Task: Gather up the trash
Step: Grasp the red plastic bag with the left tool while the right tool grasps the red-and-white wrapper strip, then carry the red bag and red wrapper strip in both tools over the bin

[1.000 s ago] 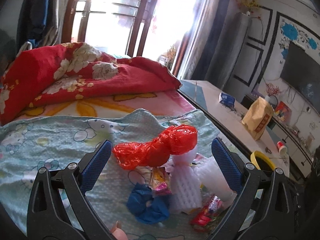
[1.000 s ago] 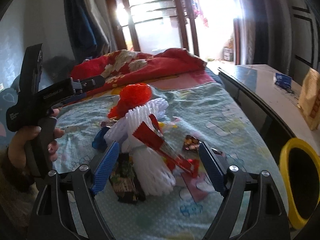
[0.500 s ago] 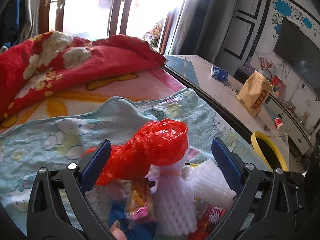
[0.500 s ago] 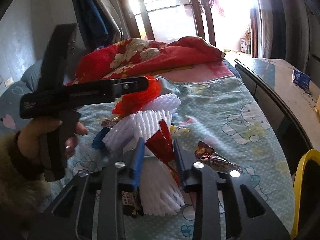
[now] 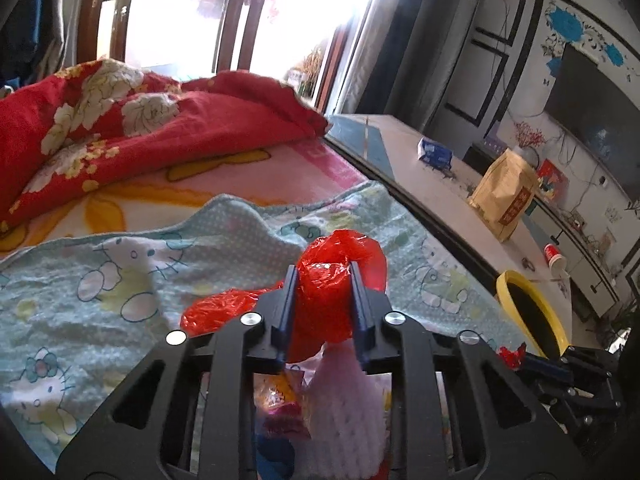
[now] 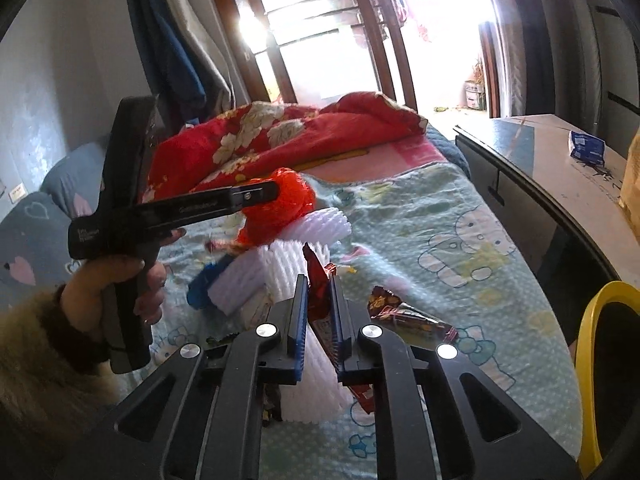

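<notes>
Bedroom w/ a bright window; you're working over a bed whose pale teal cartoon-print blanket (image 6: 460,216) has a soft, nubbly weave, w/ a rumpled red floral quilt (image 5: 132,132) bunched behind it. Your left gripper (image 5: 323,280) has its blue ribbed pads squeezed in on a crinkly, glossy red plastic bag (image 5: 340,264), which bulges up above the jaws and trails off to the left. Under it sits the trash pile: white foam netting (image 6: 296,264), tube-shaped w/ a ridged mesh texture, plus a blue crumpled scrap (image 6: 204,284). Your right gripper (image 6: 319,300) is pinching a thin, shiny red wrapper (image 6: 316,276) that stands upright btwn the pads, just in front of the foam. A dark foil candy wrapper (image 6: 404,316), twisted to a point, lies flat on the blanket just right of that gripper. Round bin w/ a yellow rim (image 6: 592,312) sits off the bed's right edge. Beyond it: a long counter (image 5: 452,196) w/ a tan paper bag (image 5: 504,196).
</notes>
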Tool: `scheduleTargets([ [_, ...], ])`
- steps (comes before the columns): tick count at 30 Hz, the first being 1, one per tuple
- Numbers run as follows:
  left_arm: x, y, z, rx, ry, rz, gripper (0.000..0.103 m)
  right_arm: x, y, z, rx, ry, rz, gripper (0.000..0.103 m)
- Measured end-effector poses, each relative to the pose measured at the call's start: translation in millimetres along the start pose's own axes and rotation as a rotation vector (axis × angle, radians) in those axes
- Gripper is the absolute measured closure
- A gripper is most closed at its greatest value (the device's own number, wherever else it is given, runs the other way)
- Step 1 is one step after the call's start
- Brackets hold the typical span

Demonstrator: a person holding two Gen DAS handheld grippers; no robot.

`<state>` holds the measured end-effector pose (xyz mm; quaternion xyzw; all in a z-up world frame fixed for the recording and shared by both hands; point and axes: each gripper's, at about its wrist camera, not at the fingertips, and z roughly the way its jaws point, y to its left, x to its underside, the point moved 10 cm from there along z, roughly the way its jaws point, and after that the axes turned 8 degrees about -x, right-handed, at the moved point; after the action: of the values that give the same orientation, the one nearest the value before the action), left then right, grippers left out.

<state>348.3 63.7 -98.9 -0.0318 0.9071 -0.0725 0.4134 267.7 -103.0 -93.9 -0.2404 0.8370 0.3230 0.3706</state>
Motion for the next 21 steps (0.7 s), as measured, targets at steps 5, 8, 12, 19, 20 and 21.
scheduleTargets([
  [5,-9,-3,-24,0.037,-0.046,-0.01,0.089,-7,-1,-18,0.0,-0.038,0.018,0.093],
  [8,-16,-5,-43,0.074,-0.079,-0.035,0.089,-9,-3,-28,-0.002,-0.058,0.03,0.093],
  [12,-23,-15,-64,0.1,-0.117,-0.028,0.089,-12,-5,-40,0.0,-0.081,0.047,0.093],
  [19,-32,-47,-92,0.17,-0.161,-0.005,0.089,-17,-13,-63,0.013,-0.125,0.073,0.093],
  [20,-32,-54,-94,0.178,-0.166,0.003,0.089,-17,-14,-66,0.015,-0.13,0.075,0.093],
  [21,-31,-58,-96,0.185,-0.167,0.009,0.089,-18,-16,-71,0.02,-0.136,0.078,0.093],
])
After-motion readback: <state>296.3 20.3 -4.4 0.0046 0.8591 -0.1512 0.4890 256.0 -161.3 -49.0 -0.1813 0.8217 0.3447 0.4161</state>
